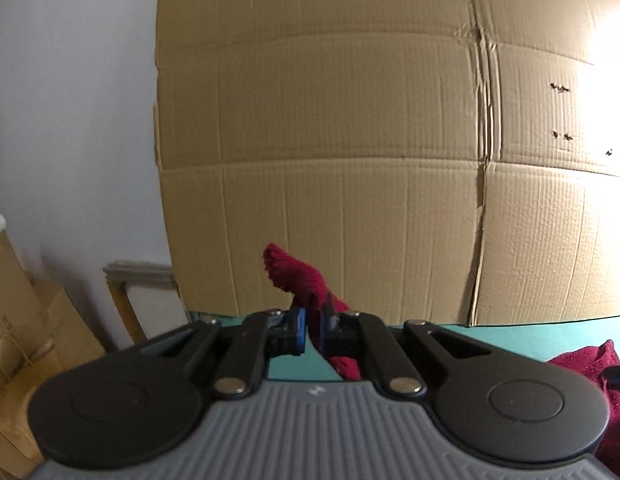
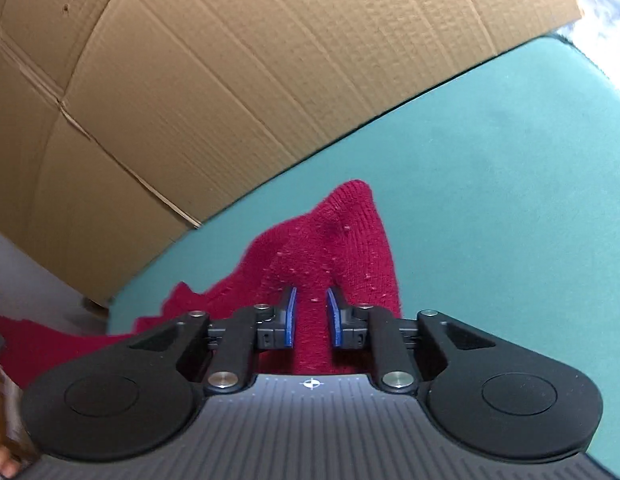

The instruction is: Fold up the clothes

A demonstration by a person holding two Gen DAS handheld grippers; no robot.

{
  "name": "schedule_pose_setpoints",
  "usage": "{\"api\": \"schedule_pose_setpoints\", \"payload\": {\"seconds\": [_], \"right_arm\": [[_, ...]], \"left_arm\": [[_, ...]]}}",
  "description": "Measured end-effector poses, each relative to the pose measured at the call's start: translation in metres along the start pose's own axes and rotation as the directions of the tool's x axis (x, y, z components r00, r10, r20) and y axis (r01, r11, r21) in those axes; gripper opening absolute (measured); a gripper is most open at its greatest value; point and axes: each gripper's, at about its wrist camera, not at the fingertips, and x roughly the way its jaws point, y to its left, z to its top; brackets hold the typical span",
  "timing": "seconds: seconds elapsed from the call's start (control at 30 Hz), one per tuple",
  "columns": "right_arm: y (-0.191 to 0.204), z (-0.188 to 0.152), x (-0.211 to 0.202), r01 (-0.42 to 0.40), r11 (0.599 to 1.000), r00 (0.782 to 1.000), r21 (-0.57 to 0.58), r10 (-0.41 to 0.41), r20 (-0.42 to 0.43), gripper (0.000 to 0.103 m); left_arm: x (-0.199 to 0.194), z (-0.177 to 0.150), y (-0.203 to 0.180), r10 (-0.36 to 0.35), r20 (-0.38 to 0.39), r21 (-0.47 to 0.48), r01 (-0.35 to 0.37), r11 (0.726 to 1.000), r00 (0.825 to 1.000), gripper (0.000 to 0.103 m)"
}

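Left hand-held gripper clamped, right hand-held gripper parted

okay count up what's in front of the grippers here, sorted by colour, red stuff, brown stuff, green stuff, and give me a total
Red: 1, the knitted garment
Brown: 1, the big cardboard sheet standing behind the table
Green: 1, the table top
Total: 3
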Motion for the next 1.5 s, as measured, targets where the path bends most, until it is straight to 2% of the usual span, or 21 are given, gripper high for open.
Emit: {"api": "schedule_pose_setpoints", "payload": {"seconds": [0.07, 0.17, 0.23, 0.3, 0.33, 0.43, 0.47, 0.53, 0.6, 0.7, 0.77, 0.87, 0.9, 0.93, 1.0, 1.07, 1.17, 1.27, 1.33, 1.37, 1.5], "right_arm": [[-0.003, 0.0, -0.015, -0.066, 0.997, 0.997, 0.028, 0.065, 0.04, 0.024], [-0.009, -0.001, -0.01, 0.013, 1.0, 1.0, 0.025, -0.013, 0.005, 0.026], [-0.012, -0.003, -0.002, 0.069, 0.998, 0.997, 0.006, -0.069, -0.023, 0.008], [-0.013, -0.005, -0.005, 0.076, 0.997, 0.997, 0.026, -0.075, -0.019, 0.009], [-0.013, -0.007, -0.01, 0.064, 0.997, 0.998, 0.035, -0.063, -0.01, 0.017], [-0.012, -0.016, -0.048, -0.045, 0.998, 0.998, 0.047, 0.044, 0.034, 0.021], [-0.013, -0.023, -0.063, -0.054, 0.998, 0.998, 0.035, 0.053, 0.034, 0.021], [-0.006, -0.05, -0.1, -0.028, 0.999, 0.999, -0.044, 0.03, 0.036, 0.023], [0.007, -0.086, -0.138, 0.035, 0.987, 0.999, -0.158, -0.028, 0.042, 0.023], [0.023, -0.153, -0.185, 0.122, 0.942, 0.992, -0.312, -0.119, 0.03, 0.023], [0.028, -0.201, -0.219, 0.172, 0.894, 0.984, -0.414, -0.18, 0.021, 0.023], [0.036, -0.27, -0.25, 0.207, 0.825, 0.969, -0.525, -0.247, -0.005, 0.023], [0.037, -0.289, -0.255, 0.216, 0.809, 0.964, -0.546, -0.264, -0.009, 0.028], [0.039, -0.301, -0.258, 0.231, 0.795, 0.959, -0.561, -0.284, -0.007, 0.038], [0.042, -0.323, -0.257, 0.259, 0.757, 0.948, -0.6, -0.319, 0.007, 0.038], [0.043, -0.336, -0.26, 0.317, 0.707, 0.929, -0.632, -0.366, 0.055, 0.038], [0.037, -0.348, -0.262, 0.356, 0.669, 0.916, -0.653, -0.388, 0.102, 0.038], [0.03, -0.349, -0.256, 0.371, 0.663, 0.908, -0.65, -0.407, 0.103, 0.031], [0.026, -0.353, -0.258, 0.374, 0.676, 0.908, -0.635, -0.407, 0.101, 0.009], [0.026, -0.354, -0.264, 0.37, 0.688, 0.913, -0.624, -0.395, 0.105, 0.005], [0.032, -0.353, -0.279, 0.331, 0.72, 0.937, -0.61, -0.329, 0.121, 0.005]], "left_arm": [[-0.005, 0.002, 0.002, -0.004, 0.012, -0.001, 0.004, 1.0, 1.0, 0.002], [-0.006, 0.003, 0.004, -0.019, 0.015, -0.015, 0.019, 1.0, 1.0, 0.002], [-0.005, 0.001, 0.002, -0.021, 0.014, -0.017, 0.021, 1.0, 1.0, 0.002], [-0.011, 0.001, 0.0, -0.032, 0.034, -0.015, 0.033, 0.999, 0.999, 0.002], [-0.013, 0.001, -0.001, -0.037, 0.043, -0.013, 0.038, 0.999, 0.998, 0.002], [-0.019, 0.004, 0.001, -0.053, 0.062, -0.003, 0.053, 0.999, 0.997, 0.002], [-0.017, 0.006, 0.002, -0.062, 0.055, -0.005, 0.063, 0.998, 0.997, 0.002], [-0.012, 0.008, 0.002, -0.087, 0.035, -0.01, 0.088, 0.996, 0.996, 0.002], [-0.009, 0.007, -0.004, -0.107, 0.026, 0.015, 0.107, 0.994, 0.994, 0.002], [-0.009, 0.005, -0.009, -0.148, 0.034, 0.022, 0.148, 0.989, 0.988, 0.002], [-0.008, 0.006, -0.012, -0.176, 0.031, 0.023, 0.175, 0.984, 0.984, 0.002], [-0.006, 0.005, -0.02, -0.194, 0.025, 0.059, 0.192, 0.98, 0.981, 0.002], [-0.006, 0.005, -0.022, -0.193, 0.023, 0.07, 0.191, 0.979, 0.981, 0.002], [-0.007, 0.005, -0.024, -0.193, 0.02, 0.074, 0.191, 0.979, 0.981, 0.002], [-0.008, 0.005, -0.027, -0.197, 0.01, 0.071, 0.195, 0.978, 0.98, 0.002], [-0.01, 0.008, -0.031, -0.195, 0.007, 0.079, 0.194, 0.978, 0.981, 0.002], [-0.013, 0.01, -0.037, -0.183, 0.004, 0.097, 0.181, 0.979, 0.983, 0.002], [-0.015, 0.013, -0.039, -0.171, -0.005, 0.092, 0.17, 0.981, 0.985, 0.002], [-0.018, 0.016, -0.04, -0.157, -0.009, 0.087, 0.157, 0.984, 0.988, 0.002], [-0.02, 0.018, -0.041, -0.147, -0.008, 0.087, 0.148, 0.985, 0.989, 0.002], [-0.029, 0.034, -0.04, -0.118, 0.0, 0.061, 0.118, 0.991, 0.993, 0.002]]}}
